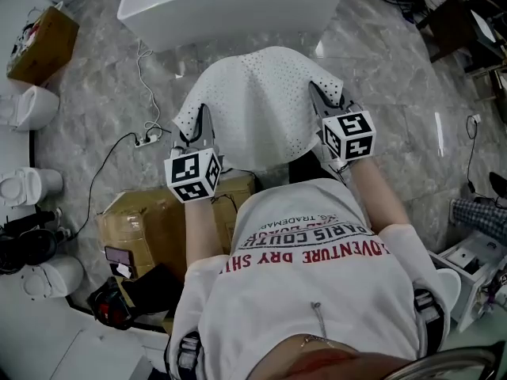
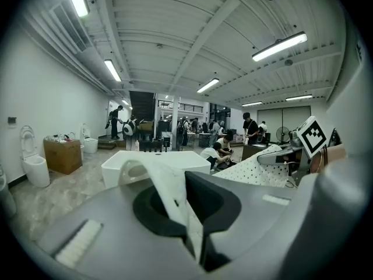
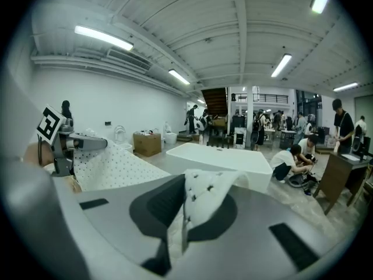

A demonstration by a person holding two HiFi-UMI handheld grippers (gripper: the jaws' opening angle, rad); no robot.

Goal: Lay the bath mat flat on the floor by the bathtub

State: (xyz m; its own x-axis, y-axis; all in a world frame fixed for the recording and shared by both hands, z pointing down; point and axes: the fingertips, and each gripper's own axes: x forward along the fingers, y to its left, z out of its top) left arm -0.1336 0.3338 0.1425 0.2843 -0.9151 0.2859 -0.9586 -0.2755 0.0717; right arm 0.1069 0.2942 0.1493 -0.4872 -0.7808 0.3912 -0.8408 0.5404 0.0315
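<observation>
A white bath mat (image 1: 257, 105) with small dots hangs spread between my two grippers, above the grey marble floor. My left gripper (image 1: 203, 131) is shut on the mat's left edge, and a fold of the mat (image 2: 166, 194) sticks up from its jaws. My right gripper (image 1: 323, 100) is shut on the right edge, with a dotted fold of the mat (image 3: 201, 200) pinched between its jaws. The white bathtub (image 1: 230, 6) stands just beyond the mat; it also shows as the bathtub (image 2: 154, 165) ahead of the left gripper and the bathtub (image 3: 224, 156) ahead of the right one.
A cardboard box (image 1: 158, 220) lies at my left leg, another box (image 1: 40, 46) far left. A power strip and cable (image 1: 146, 139) lie on the floor left of the mat. White toilets (image 1: 28, 105) line the left side. A dark table (image 3: 341, 177) and several people stand farther off.
</observation>
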